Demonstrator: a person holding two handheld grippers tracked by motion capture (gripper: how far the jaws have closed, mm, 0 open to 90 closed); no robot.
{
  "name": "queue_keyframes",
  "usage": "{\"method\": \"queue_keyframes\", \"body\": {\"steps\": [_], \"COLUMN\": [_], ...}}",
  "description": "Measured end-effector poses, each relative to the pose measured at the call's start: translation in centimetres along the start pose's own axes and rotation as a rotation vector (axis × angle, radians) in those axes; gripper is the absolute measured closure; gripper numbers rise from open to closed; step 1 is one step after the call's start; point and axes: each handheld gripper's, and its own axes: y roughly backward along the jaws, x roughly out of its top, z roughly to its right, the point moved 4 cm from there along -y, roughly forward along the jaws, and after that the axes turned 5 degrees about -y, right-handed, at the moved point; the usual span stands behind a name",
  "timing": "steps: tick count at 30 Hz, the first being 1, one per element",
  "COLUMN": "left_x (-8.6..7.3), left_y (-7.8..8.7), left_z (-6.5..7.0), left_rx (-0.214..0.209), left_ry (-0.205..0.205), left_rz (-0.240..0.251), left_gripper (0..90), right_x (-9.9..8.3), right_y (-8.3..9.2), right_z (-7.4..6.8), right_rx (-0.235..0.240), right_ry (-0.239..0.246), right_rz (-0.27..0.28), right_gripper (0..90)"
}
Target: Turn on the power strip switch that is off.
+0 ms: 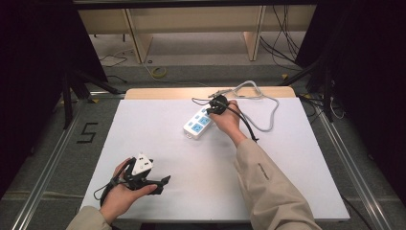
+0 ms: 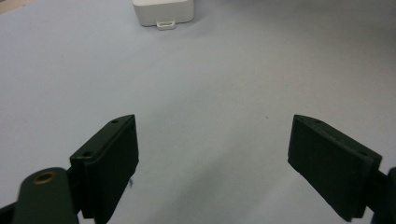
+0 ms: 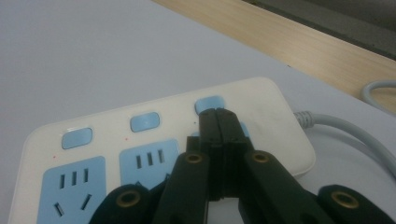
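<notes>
One switch matters here: the right gripper [image 3: 219,114], its jaws pressed fully together with nothing between them, has its joined tips at the near edge of the third blue switch [image 3: 208,103] on the white power strip [image 3: 261,112], the switch closest to the cord end. Whether the tips already bear on it cannot be told; they sit right against its edge. In the right gripper view the strip lies directly under and ahead of the tongs, its long axis running crosswise to them, with the other two switches and the blue sockets [image 3: 72,186] off to the left of the jaws and the grey cord [image 3: 345,128] leaving to the right. A short push forward and down looks like all that the press needs.

In the high view the strip [image 1: 198,122] lies slanted on the white table [image 1: 158,163], toward its far side, and the cord [image 1: 270,112] loops away beyond the right hand, clear of the tips. Bare table lies on the strip's near side, so it could slide under a hard push.

Much farther off, the left gripper [image 1: 152,184] rests near the table's front edge with its jaws spread wide and empty; the strip's end [image 2: 163,11] shows well ahead of it across open table. The right hand is plainly the nearer one.
</notes>
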Motion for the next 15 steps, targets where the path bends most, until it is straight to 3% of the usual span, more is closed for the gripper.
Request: {"method": "queue_keyframes", "body": {"steps": [15], "left_x": [-0.02], "left_y": [-0.03], "left_z": [0.02], "left_rx": [-0.001], "left_ry": [-0.001], "left_rz": [-0.001], "left_gripper": [15.9], "right_x": [0.78], "right_y": [-0.75], "right_z": [-0.24], "right_rx": [-0.007], "right_ry": [0.009], "right_rz": [0.002], "right_gripper": [90.0]}}
